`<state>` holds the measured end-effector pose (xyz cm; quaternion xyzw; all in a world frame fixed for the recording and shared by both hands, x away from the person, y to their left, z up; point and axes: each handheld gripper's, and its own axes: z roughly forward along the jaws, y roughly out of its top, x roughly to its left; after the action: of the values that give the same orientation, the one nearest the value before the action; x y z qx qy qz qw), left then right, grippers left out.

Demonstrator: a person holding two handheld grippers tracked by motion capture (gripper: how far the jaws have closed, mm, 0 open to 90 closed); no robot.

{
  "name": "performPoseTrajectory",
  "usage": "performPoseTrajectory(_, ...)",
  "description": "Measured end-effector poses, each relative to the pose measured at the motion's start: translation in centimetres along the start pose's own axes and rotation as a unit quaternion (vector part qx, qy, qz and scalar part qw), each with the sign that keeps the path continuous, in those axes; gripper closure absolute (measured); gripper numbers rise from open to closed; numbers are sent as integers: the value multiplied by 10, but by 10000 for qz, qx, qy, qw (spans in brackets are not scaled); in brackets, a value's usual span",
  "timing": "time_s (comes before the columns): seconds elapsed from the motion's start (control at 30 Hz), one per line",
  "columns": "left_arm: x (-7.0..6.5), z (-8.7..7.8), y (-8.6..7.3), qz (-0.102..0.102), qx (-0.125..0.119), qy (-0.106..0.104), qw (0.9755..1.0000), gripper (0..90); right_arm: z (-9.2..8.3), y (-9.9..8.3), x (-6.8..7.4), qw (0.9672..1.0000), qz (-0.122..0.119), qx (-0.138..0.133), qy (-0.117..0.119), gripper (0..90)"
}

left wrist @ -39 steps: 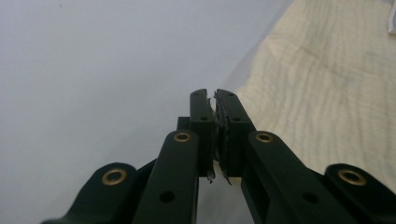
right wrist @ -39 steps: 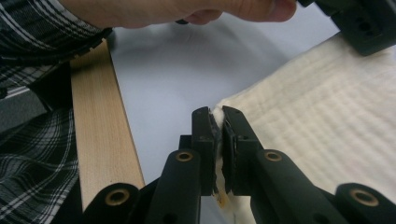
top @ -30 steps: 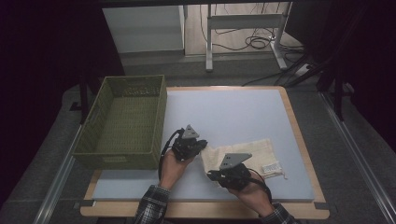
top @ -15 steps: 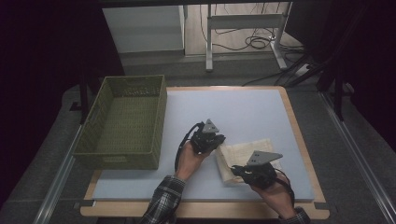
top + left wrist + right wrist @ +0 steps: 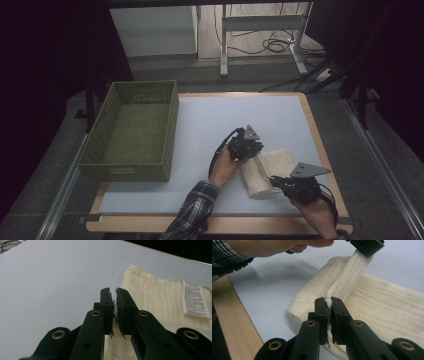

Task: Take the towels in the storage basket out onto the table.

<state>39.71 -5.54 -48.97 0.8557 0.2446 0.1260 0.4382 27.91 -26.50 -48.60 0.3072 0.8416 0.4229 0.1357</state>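
A cream ribbed cloth point(image 5: 272, 162) lies on the pale blue table top near its front right, with one edge lifted and carried over the rest. My left gripper point(image 5: 253, 152) is shut on the far end of that edge. In the left gripper view the jaws point(image 5: 115, 292) pinch a bit of fabric, and the cloth point(image 5: 155, 295) with its white label point(image 5: 195, 298) lies beyond. My right gripper point(image 5: 276, 183) is shut on the near end of the edge. In the right gripper view the cloth point(image 5: 372, 307) rises as a taut ridge from its jaws point(image 5: 329, 300) to the other gripper point(image 5: 367, 246).
An olive green mesh basket point(image 5: 170, 125) stands on the left part of the table. The wooden table rim point(image 5: 325, 150) runs close to the right of the cloth and along the front. A person's plaid sleeve point(image 5: 192, 210) comes in from the bottom.
Both hands have moved to the right across the table, pulling the cloth's gripped edge over the rest of it. The cloth now looks narrower and doubled over.
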Motion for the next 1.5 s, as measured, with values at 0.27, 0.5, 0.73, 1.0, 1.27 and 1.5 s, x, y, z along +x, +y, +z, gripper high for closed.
performPoseTrajectory(0.27, -7, 19, 13, 49, 4, -76, 10000, 840, -13, -10, -13, 9997, 135, -14, -202, 840)
performPoseTrajectory(0.5, -14, 29, 25, 88, -49, -108, 9999, 843, -26, -14, -19, 9992, 163, -65, -362, 840)
performPoseTrajectory(0.73, -19, 39, 32, 100, -50, -125, 9999, 792, -33, -20, -27, 9982, 237, -51, -557, 840)
performPoseTrajectory(1.0, -12, 36, 21, -115, -105, 52, 9999, 598, -24, -34, -38, 9968, 381, 129, -690, 839)
performPoseTrajectory(1.27, -2, 17, 1, -233, -28, 322, 9992, 397, -29, -42, -43, 9952, 531, 307, -759, 739)
performPoseTrajectory(1.5, 8, -6, -17, -287, 111, 429, 9986, 312, -48, -38, -47, 9918, 545, 308, -1114, 681)
